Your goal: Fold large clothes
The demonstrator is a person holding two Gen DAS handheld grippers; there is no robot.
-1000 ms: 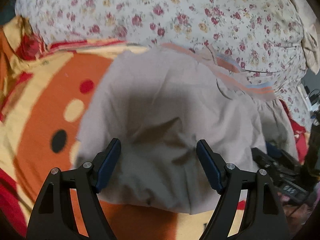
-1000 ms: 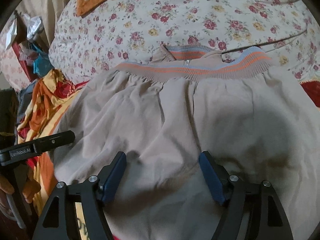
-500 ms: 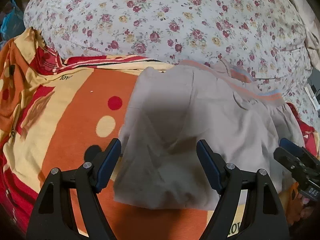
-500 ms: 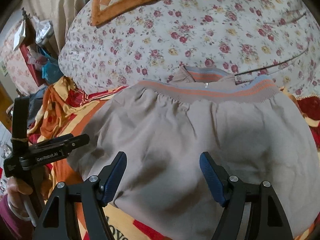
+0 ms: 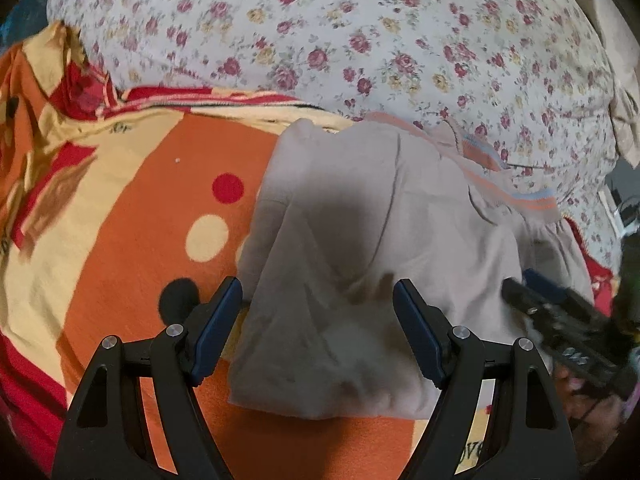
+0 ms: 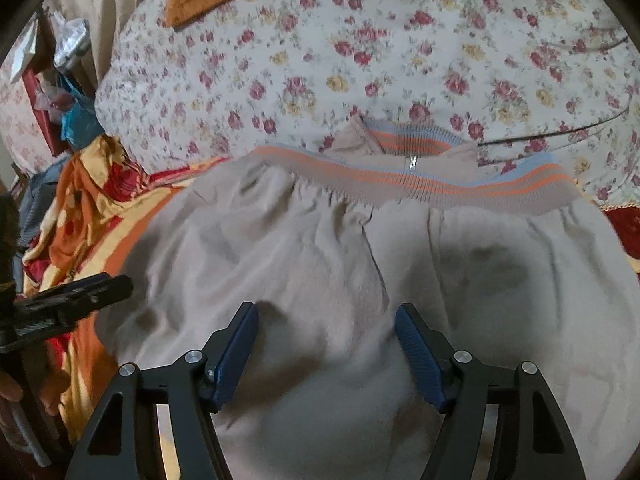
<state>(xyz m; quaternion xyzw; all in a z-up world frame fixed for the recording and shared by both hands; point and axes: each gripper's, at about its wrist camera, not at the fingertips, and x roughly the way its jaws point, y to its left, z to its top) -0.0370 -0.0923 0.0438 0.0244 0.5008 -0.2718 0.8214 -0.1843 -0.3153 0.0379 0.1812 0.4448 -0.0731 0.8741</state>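
partial script "ove" on orange blanket, otherwise illegible

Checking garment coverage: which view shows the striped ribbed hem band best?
The right wrist view: the striped band runs across the frame nearly whole, zipper visible at its middle. The left wrist view shows the band only at a slant near the garment's far right edge, partly hidden by folded fabric.

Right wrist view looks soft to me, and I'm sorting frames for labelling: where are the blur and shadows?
Right wrist view: beige garment smeared, dark shadow patch on its right. Left wrist view: shadow across the garment's middle; the other tool is blurred at the right edge.
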